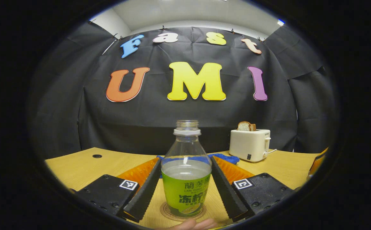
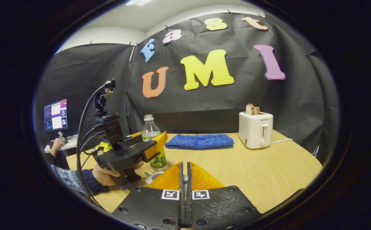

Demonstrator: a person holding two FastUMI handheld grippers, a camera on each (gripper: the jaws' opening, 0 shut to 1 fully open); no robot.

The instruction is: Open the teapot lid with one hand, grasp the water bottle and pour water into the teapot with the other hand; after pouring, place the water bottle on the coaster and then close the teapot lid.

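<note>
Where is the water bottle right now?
The water bottle stands on the round coaster on the wooden table, between the left gripper's open fingers. In the right gripper view it is left of the blue towel.

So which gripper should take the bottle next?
The left gripper: its fingers flank the bottle on the coaster. The right gripper is shut and off to the bottle's side.
</note>
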